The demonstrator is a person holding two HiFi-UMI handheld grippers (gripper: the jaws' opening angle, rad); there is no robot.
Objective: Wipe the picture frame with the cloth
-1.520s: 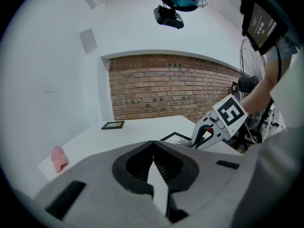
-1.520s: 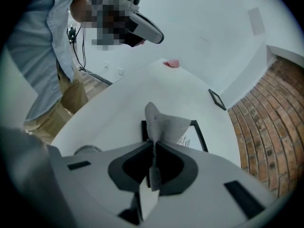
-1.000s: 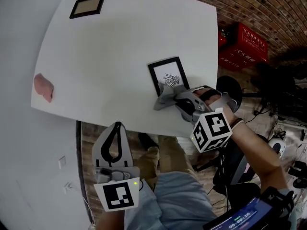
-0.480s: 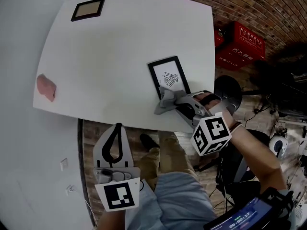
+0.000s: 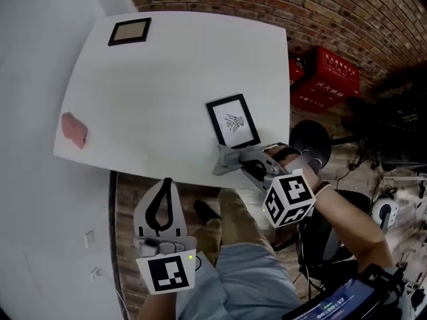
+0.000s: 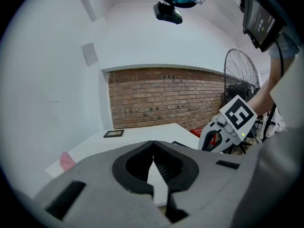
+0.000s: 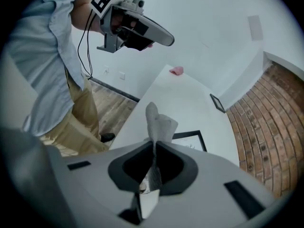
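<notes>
A black picture frame (image 5: pixel 233 121) with a small drawing lies flat near the white table's (image 5: pixel 167 79) near right edge; its corner shows in the right gripper view as the picture frame (image 7: pixel 190 137). My right gripper (image 5: pixel 235 159) is shut on a grey cloth (image 5: pixel 228 159), just off the frame's near end, at the table edge. The cloth (image 7: pixel 156 125) sticks up from the closed jaws. My left gripper (image 5: pixel 159 195) hangs below the table's near edge, shut with nothing in it; its tips (image 6: pixel 152 148) meet.
A second, brown-faced frame (image 5: pixel 130 31) lies at the far left corner. A pink rag (image 5: pixel 74 129) sits at the left edge. Red crates (image 5: pixel 330 75) and a floor fan (image 5: pixel 310 142) stand right of the table, before a brick wall.
My right gripper has drawn the cloth back off the frame's near end, toward the table edge. The frame's drawing is now fully uncovered. The left gripper has held still.
</notes>
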